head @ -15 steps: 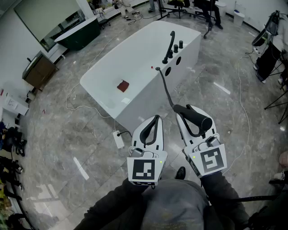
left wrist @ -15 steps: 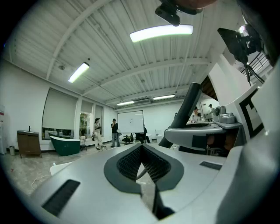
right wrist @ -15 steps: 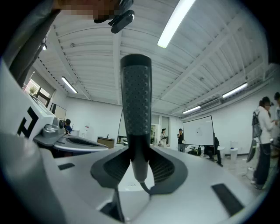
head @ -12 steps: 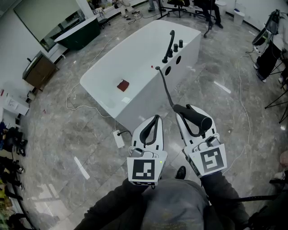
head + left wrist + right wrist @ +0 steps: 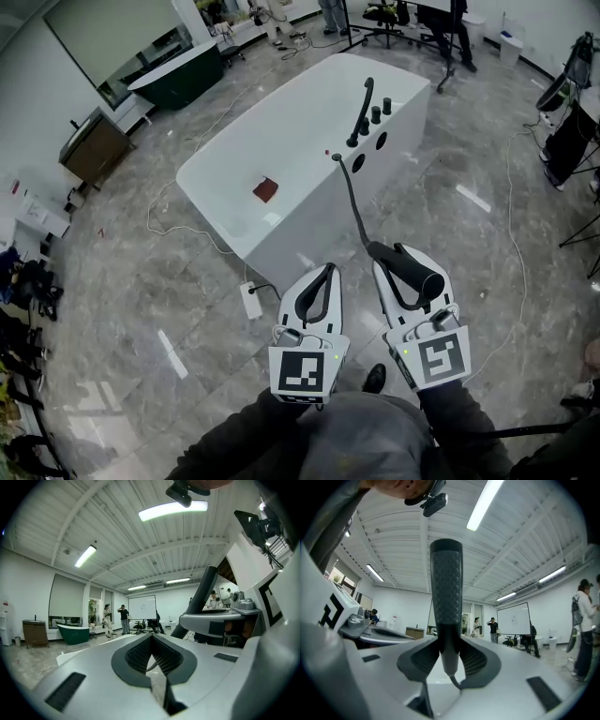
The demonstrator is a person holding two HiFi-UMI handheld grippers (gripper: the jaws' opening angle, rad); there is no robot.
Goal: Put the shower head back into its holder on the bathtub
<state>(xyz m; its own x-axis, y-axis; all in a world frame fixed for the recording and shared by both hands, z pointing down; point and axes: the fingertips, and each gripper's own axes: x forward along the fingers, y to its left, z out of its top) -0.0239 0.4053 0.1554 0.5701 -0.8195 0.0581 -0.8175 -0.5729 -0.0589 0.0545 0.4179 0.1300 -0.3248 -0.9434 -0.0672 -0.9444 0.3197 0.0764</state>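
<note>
The shower head point(image 5: 420, 265) is a black stick-shaped hand piece, its flat face dotted with small nozzles. It stands upright in the right tongs point(image 5: 401, 266), clamped low on its neck between the dark ribbed pads point(image 5: 474, 660). A black hose point(image 5: 350, 192) runs from its lower end up to the bathtub's near right rim. The left tongs point(image 5: 325, 274) are pressed together with nothing between them and sit just beside the right ones, above the grey marble floor point(image 5: 141, 272).

The white bathtub point(image 5: 220, 161) stands well apart from both tongs. A tall black spout point(image 5: 362, 105) and black knobs point(image 5: 380, 112) line its right rim, and a small dark-red thing point(image 5: 265, 189) lies inside. A white cable box point(image 5: 250, 301) lies on the floor at the tub's near end — its cable trails off along the tub's left side.
</note>
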